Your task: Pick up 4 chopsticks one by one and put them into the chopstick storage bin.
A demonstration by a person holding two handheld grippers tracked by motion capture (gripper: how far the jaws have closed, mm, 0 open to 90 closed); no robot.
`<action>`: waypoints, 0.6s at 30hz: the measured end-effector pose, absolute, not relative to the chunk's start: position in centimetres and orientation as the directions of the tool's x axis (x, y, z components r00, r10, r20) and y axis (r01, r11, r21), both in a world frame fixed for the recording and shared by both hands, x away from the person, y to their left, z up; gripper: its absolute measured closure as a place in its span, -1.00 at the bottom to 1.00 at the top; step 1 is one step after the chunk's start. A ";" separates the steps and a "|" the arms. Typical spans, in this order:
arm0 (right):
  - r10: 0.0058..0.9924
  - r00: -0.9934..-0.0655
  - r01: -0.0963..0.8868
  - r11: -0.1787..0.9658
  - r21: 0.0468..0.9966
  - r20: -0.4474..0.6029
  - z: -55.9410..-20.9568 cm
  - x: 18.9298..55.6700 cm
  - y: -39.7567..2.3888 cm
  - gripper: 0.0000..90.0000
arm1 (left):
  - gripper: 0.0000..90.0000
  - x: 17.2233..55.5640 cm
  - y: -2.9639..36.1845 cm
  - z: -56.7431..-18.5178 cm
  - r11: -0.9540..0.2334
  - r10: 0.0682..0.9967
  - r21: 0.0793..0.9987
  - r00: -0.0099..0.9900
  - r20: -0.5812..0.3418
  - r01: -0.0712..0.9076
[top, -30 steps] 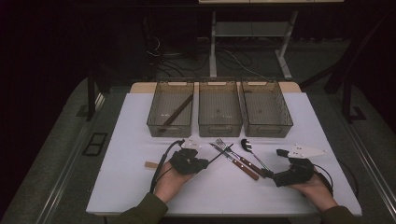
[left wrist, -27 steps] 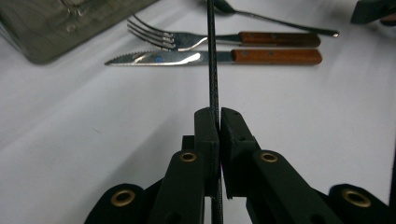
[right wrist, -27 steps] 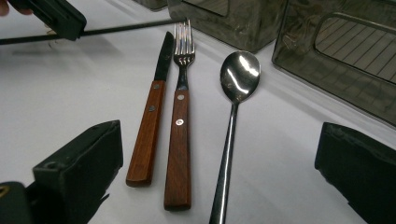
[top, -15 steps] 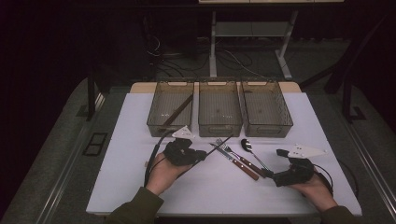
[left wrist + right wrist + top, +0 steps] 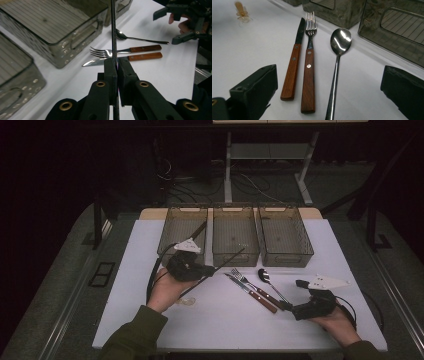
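A thin black stick point(image 5: 231, 257) point(image 5: 113, 30) is pinched between the pads of my left gripper point(image 5: 212, 270) point(image 5: 117, 63), which is shut on it and held above the table just in front of the left bin point(image 5: 170, 251). The stick slants up to the right toward the middle bin point(image 5: 235, 262). Another black stick point(image 5: 200, 229) leans inside the left bin. My right gripper point(image 5: 298, 298) point(image 5: 329, 85) rests open at the right, its jaws facing the handles of a knife point(image 5: 252, 292) point(image 5: 293, 62), a fork point(image 5: 250, 282) point(image 5: 309, 62) and a spoon point(image 5: 270, 282) point(image 5: 340, 41).
A third grey bin point(image 5: 285, 262) stands at the right of the row. A small amber object point(image 5: 185, 301) point(image 5: 242, 12) lies on the white table point(image 5: 140, 270) near my left hand. The table's front edge is close to both forearms.
My left hand has risen and moved away from the front edge toward the bins, carrying the black stick. The right gripper has stayed where it was.
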State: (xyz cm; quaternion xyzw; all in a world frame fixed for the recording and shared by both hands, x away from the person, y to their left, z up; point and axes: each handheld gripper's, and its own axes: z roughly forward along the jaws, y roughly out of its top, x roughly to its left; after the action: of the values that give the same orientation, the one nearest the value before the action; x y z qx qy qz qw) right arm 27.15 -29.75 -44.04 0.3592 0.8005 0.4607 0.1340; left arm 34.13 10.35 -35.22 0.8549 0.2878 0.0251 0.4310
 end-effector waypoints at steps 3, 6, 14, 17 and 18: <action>0.699 -0.706 0.453 0.317 0.833 0.118 -44.0 27.1 -29.7 -0.97 | 0.90 34.8 10.7 -34.9 -0.463 0.521 0.749 0.829 -0.202 0.474; 0.699 -0.705 0.456 0.317 0.832 0.120 -44.0 27.1 -29.7 -0.97 | 0.90 35.5 11.0 -34.6 -0.459 0.529 0.749 0.824 -0.201 0.478; 0.698 -0.707 0.452 0.318 0.833 0.117 -44.1 27.2 -29.7 -0.97 | 0.90 37.4 11.9 -33.3 -0.456 0.550 0.752 0.815 -0.182 0.476; 0.697 -0.707 0.452 0.319 0.833 0.117 -44.1 27.2 -29.7 -0.97 | 0.90 38.2 12.4 -32.6 -0.444 0.563 0.758 0.807 -0.180 0.479; 0.698 -0.707 0.452 0.319 0.833 0.117 -44.1 27.2 -29.7 -0.97 | 0.90 38.5 12.5 -32.4 -0.443 0.568 0.757 0.804 -0.177 0.480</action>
State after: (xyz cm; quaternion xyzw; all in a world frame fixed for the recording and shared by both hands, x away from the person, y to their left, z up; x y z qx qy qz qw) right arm 27.19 -29.69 -44.08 0.3588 0.8010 0.4602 0.1333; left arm 38.48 12.51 -32.42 0.8480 0.3089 0.0514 0.4276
